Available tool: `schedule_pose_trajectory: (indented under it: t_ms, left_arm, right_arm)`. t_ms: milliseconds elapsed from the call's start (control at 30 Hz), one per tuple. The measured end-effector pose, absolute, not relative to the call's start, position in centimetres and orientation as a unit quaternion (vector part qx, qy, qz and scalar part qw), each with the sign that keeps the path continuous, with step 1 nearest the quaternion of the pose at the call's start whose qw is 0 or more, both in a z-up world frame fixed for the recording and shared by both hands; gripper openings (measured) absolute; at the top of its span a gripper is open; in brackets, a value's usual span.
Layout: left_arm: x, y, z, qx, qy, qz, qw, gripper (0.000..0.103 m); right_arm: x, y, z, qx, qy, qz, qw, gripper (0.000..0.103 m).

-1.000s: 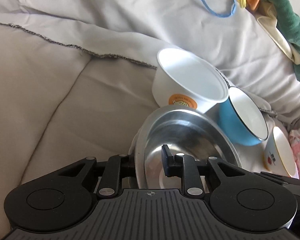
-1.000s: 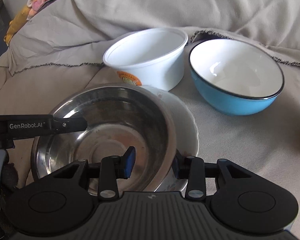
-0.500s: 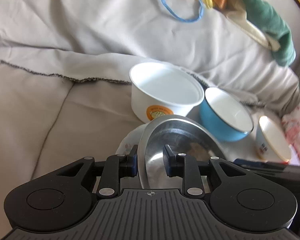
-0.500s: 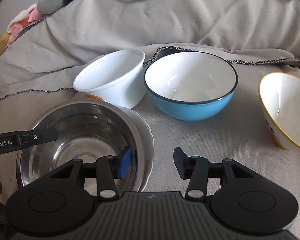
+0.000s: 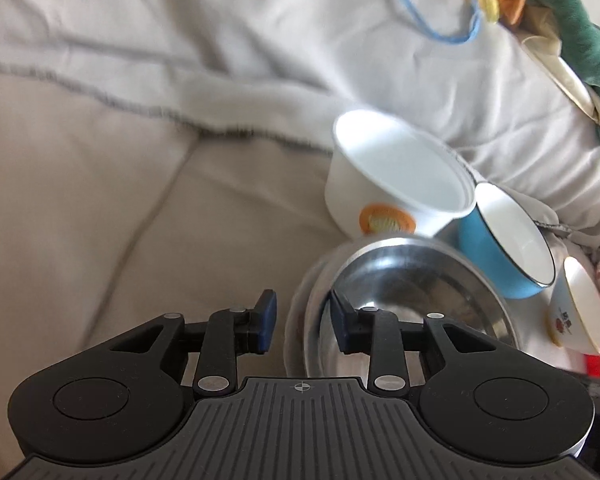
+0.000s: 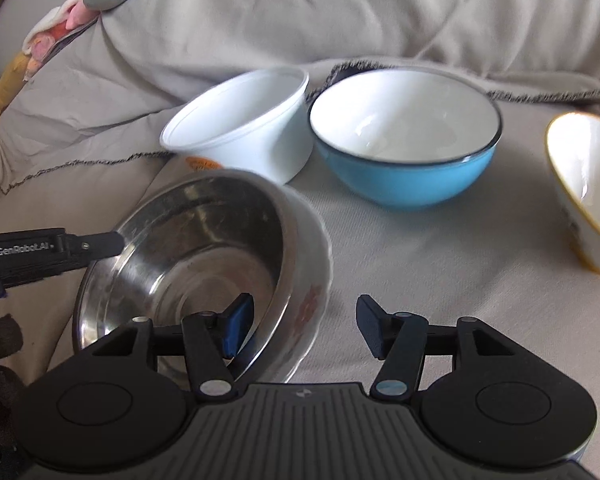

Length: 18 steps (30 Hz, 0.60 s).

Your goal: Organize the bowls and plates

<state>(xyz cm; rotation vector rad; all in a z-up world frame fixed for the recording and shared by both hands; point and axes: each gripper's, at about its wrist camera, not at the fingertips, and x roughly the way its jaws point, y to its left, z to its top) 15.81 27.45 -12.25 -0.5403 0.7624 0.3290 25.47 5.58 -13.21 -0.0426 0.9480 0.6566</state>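
My left gripper [image 5: 300, 324] stands open, its fingers astride the near rims of the steel bowl [image 5: 412, 280] and the white plate [image 5: 296, 320] under it, clamping neither. My right gripper [image 6: 304, 326] is open wide, its left finger [image 6: 238, 322] inside the steel bowl (touching or not, I cannot tell). Beyond sit a white tub [image 6: 244, 120], a blue bowl [image 6: 408, 148], and a yellow-rimmed bowl [image 6: 584, 188] further right.

Left wrist view looks forward and down from close behind the round steel bowl [image 5: 412, 280], facing its near-left rim. Right wrist view faces the same bowl [image 6: 196, 256] at close range from the opposite side. Both share the white plastic tub [image 5: 396, 184] [image 6: 244, 120] and blue enamel bowl [image 5: 508, 240] [image 6: 408, 136].
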Motion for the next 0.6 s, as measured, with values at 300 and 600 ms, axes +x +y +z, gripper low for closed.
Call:
schedule_pose_trajectory:
  t_ms: [300, 600]
  left_arm:
    - [16.7, 28.6, -14.9, -0.331, 0.410, 0.133, 0.839, 0.028]
    - [17.7, 25.5, -13.7, -0.285, 0.417, 0.093, 0.858, 0.041]
  right_arm:
    - [26.2, 6.4, -13.8, -0.009, 0.467, 0.356, 0.809, 0.052]
    - [26.3, 4.3, -13.1, -0.006, 0.460, 0.340, 0.820, 0.047]
